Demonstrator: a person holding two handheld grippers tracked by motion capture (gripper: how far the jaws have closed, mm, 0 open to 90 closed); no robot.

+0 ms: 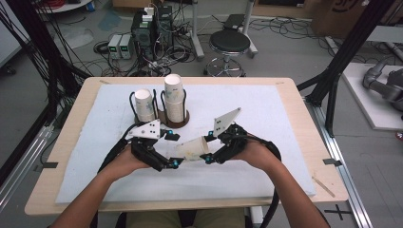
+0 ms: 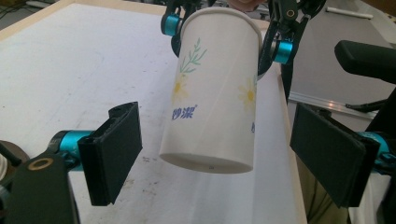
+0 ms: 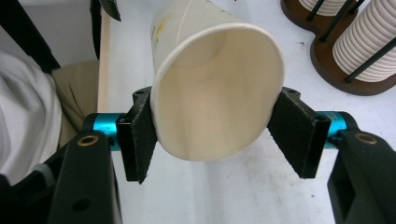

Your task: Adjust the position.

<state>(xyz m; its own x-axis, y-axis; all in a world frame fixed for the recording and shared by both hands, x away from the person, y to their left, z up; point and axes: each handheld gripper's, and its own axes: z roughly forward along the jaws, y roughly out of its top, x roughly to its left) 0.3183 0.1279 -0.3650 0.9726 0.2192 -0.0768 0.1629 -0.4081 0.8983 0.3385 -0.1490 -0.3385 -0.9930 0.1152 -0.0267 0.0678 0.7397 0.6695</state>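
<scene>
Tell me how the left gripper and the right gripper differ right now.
The right gripper is shut on the paper cup, pinching it near the rim; the left gripper is open, its jaws apart on either side of the cup's base without touching it. The right one bears the cup's weight; the left carries nothing. Both have black pads on teal mounts.

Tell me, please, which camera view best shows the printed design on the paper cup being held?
The left gripper view: the paper cup faces it side-on, showing flowers, leaves and blue lettering. The right gripper view looks into the cup's open mouth, clamped at the rim by the right gripper. The high view shows it small, lying sideways.
</scene>
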